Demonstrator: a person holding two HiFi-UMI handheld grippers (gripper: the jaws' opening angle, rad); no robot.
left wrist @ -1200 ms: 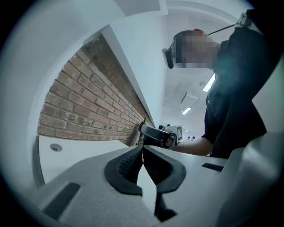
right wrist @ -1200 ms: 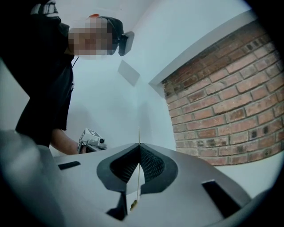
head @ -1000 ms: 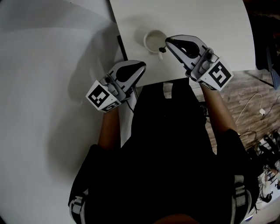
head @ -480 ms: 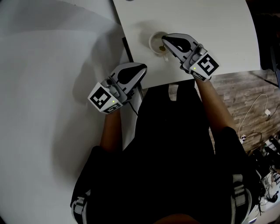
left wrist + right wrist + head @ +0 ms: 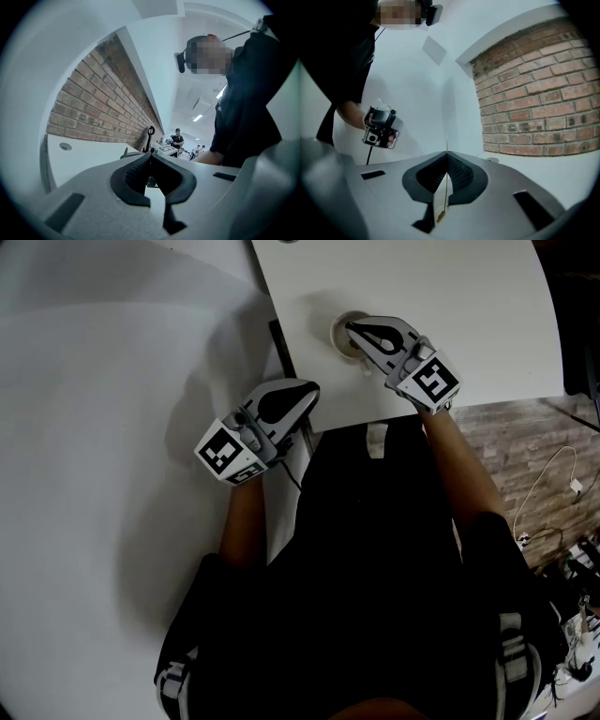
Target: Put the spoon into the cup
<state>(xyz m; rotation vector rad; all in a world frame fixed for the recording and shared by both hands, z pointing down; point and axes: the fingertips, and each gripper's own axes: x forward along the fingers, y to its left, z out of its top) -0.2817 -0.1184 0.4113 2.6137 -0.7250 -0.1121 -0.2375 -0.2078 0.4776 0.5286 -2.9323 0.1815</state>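
The left gripper [image 5: 306, 396] is hovering below and to the left of the cup [image 5: 339, 335] in the head view. Its nose is reaching the left edge of the white table [image 5: 450, 296], and it is staying well apart from the cup. In the left gripper view its ribbed pads [image 5: 137, 169] are pressing together with nothing between them. They are pointing level toward a brick wall [image 5: 103, 103], with the person's dark sleeve [image 5: 243, 117] filling the space to the right.

The cup is standing on the table near its left edge. Only the left part of its pale rim is showing, because the right gripper [image 5: 354, 328] is reaching in from the cup's lower right and covering the rest with its nose.

In the right gripper view those jaws are squeezing shut on the spoon [image 5: 445, 187]. The spoon is showing edge-on as a thin golden strip that is running upright between the pads. Its top is poking just above the jaw tips and its lower end is hanging below them. The head view is not showing the spoon itself, so I cannot tell whether its lower end is already inside the cup or only above it.

To the right of the cup the tabletop is giving way to wood-patterned floor [image 5: 506, 437], where a pale cable [image 5: 553, 470] is lying.
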